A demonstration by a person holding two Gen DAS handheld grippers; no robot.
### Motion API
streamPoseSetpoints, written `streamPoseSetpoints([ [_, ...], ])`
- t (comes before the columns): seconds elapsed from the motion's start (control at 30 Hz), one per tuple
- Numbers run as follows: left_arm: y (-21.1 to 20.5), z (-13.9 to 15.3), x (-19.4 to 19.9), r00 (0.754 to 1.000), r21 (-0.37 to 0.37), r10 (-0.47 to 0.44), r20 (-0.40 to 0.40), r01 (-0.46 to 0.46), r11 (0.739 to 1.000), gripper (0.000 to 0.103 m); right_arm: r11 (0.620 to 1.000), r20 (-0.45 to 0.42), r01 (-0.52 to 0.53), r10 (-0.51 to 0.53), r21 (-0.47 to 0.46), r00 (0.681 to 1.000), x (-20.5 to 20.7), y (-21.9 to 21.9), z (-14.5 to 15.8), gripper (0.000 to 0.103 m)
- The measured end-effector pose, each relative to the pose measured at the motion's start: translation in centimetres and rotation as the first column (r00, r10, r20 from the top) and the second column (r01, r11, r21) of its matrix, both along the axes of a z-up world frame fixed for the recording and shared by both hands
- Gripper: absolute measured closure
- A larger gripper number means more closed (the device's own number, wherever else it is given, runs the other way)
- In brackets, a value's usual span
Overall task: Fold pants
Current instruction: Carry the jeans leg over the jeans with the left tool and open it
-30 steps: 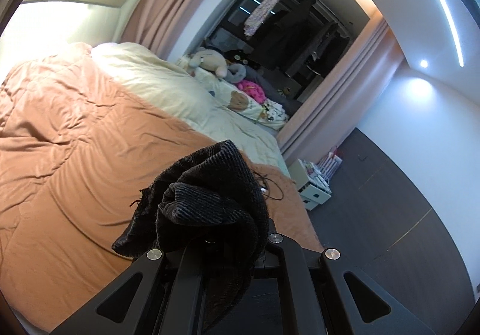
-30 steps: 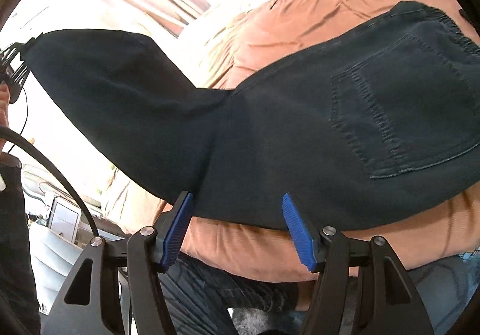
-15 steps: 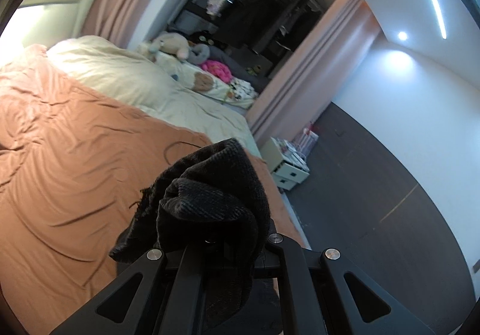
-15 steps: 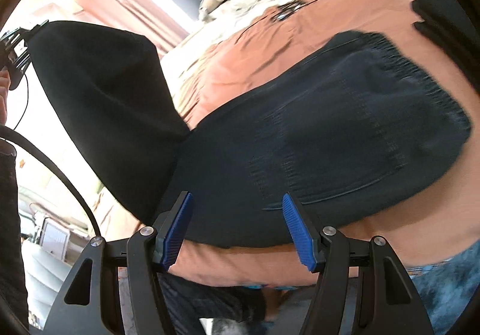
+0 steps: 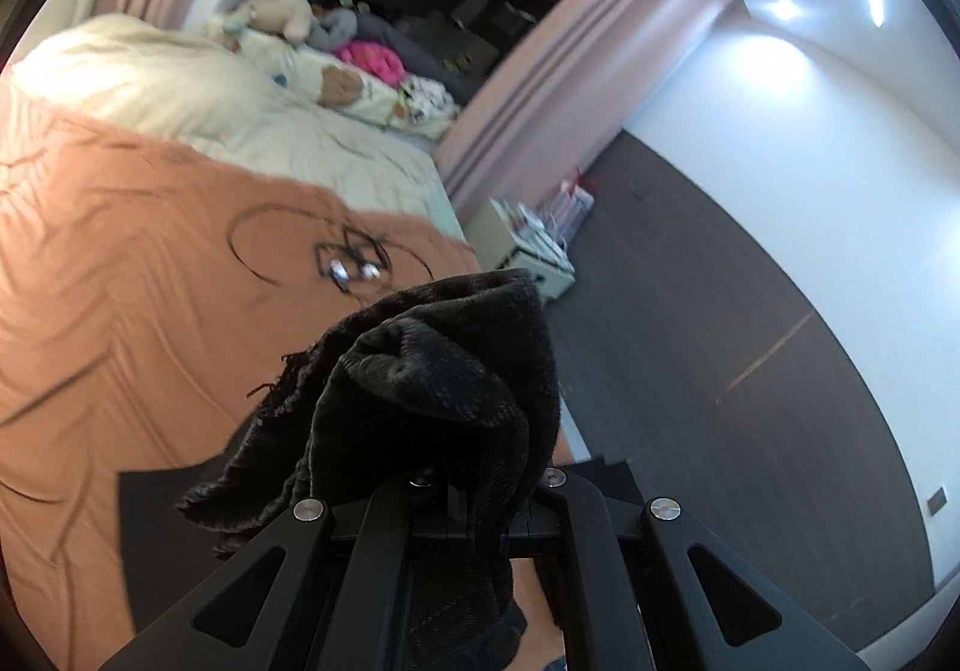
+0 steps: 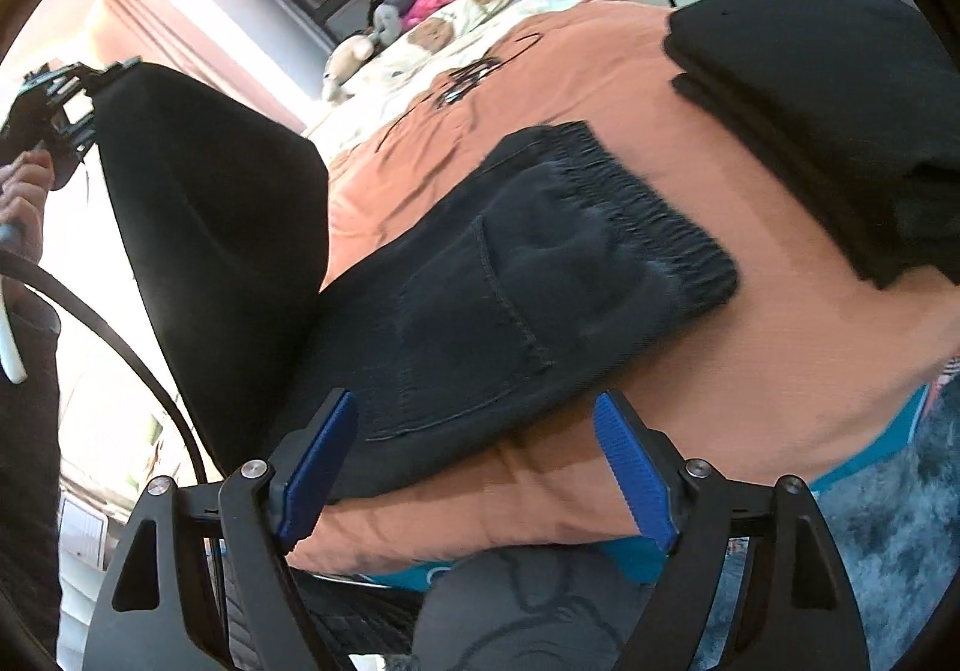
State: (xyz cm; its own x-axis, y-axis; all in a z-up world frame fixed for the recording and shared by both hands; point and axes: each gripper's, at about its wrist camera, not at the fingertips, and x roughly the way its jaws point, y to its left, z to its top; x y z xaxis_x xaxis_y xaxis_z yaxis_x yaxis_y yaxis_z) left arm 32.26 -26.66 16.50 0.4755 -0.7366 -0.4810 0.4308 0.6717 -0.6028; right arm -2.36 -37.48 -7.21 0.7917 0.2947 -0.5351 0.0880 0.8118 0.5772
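Dark pants [image 6: 540, 263] lie on the orange bed cover [image 6: 780, 347], back pocket up and elastic waistband toward the right. One leg [image 6: 210, 221] is lifted steeply at the left, its end pinched in my left gripper [image 6: 54, 95], which a hand holds. In the left wrist view that left gripper [image 5: 444, 485] is shut on the bunched black hem [image 5: 432, 389] above the bed. My right gripper [image 6: 477, 467] hovers at the near bed edge with its jaws opening. Its blue pads [image 6: 318, 461] flank the pants' near edge and press on nothing.
Folded black clothes [image 6: 828, 89] are stacked on the bed right of the waistband. A black cable with small metal parts [image 5: 354, 263] lies on the cover. Plush toys and pillows [image 5: 336, 47] sit at the head, a white nightstand [image 5: 528, 257] beside the bed, and a blue rug [image 6: 888, 539] below.
My left gripper carried the hem across the bed, so the cable came into its view. The right jaws spread wider, and its view swung to bring in the waistband and the folded stack.
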Motion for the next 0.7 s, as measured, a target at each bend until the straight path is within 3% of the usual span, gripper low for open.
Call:
streamPoseSetpoints([
  [0.23,-5.5,-5.6,-0.1,0.988,0.009,-0.117,-0.101,0.118,0.993,0.099,0.997,-0.032,0.066,-0.067,-0.026,0.997,-2.0,-1.2,0.4,0.023],
  [0.47,-10.2,-10.5,-1.4,0.952,0.013,-0.239,-0.190,0.246,0.969,0.099,0.991,-0.063,0.113,-0.117,-0.068,0.991,-2.8,-0.9,1.1,0.023],
  [0.63,-12.9,-12.4,-2.7,0.930,0.044,-0.301,-0.211,0.317,0.947,0.099,0.991,-0.077,0.111,-0.117,-0.071,0.990,-2.8,-0.8,1.3,0.023],
  [0.7,-14.4,-13.2,-3.0,0.911,0.065,-0.338,-0.236,0.362,0.930,0.087,0.991,-0.080,0.111,-0.117,-0.077,0.990,-3.0,-0.7,1.6,0.023],
])
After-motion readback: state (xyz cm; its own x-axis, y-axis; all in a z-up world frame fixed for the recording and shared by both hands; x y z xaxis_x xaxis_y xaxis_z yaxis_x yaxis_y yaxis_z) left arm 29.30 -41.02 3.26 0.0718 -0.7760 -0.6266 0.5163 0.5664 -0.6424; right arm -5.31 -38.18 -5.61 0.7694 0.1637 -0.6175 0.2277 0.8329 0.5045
